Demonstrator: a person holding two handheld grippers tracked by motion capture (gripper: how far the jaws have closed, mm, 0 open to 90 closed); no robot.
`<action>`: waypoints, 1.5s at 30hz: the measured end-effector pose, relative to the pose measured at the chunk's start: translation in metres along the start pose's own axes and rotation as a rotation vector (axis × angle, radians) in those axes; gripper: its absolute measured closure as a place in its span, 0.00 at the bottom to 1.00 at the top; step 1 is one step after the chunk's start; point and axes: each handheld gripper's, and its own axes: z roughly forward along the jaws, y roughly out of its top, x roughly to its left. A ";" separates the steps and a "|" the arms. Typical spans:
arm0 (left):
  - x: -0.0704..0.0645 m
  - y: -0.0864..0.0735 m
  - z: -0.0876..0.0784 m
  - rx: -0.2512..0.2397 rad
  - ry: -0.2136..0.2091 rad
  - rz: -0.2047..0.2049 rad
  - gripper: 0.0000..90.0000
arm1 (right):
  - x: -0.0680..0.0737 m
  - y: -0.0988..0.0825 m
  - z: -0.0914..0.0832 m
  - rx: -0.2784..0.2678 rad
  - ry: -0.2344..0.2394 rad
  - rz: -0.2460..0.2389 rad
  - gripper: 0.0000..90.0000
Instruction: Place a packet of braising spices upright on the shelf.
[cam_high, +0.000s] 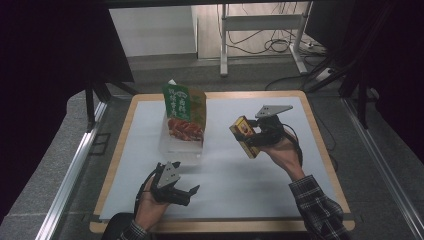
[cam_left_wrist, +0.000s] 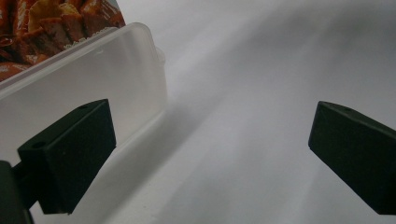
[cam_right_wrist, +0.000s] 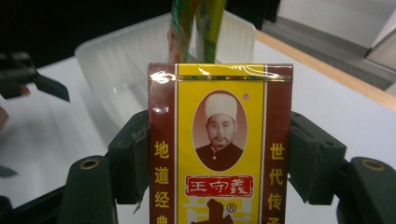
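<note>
My right gripper (cam_high: 251, 134) is shut on a yellow and maroon box (cam_high: 244, 136) and holds it above the white table, right of the clear plastic tub (cam_high: 181, 144). In the right gripper view both jaws clamp the sides of the box (cam_right_wrist: 220, 149), with the tub (cam_right_wrist: 116, 70) behind it. A green snack bag (cam_high: 183, 114) stands upright in the tub. My left gripper (cam_high: 191, 193) rests low near the front edge, open with nothing between its jaws. The left gripper view has the tub's wall (cam_left_wrist: 84, 79) just past the left jaw.
The white table sheet (cam_high: 225, 170) lies on a wooden top (cam_high: 117, 150). Metal rails (cam_high: 75, 165) run along both sides. Cables and a frame's legs (cam_high: 260, 40) stand on the floor beyond the far edge.
</note>
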 end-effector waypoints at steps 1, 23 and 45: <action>0.000 0.000 0.000 0.000 0.002 0.000 0.00 | 0.001 0.001 0.001 -0.014 0.005 0.002 0.35; 0.001 0.000 -0.002 -0.013 -0.005 -0.012 0.00 | 0.031 0.027 0.033 -0.156 0.081 -0.035 0.35; -0.001 0.001 -0.006 -0.035 -0.026 -0.015 0.00 | 0.051 0.042 0.085 -0.275 0.183 -0.050 0.35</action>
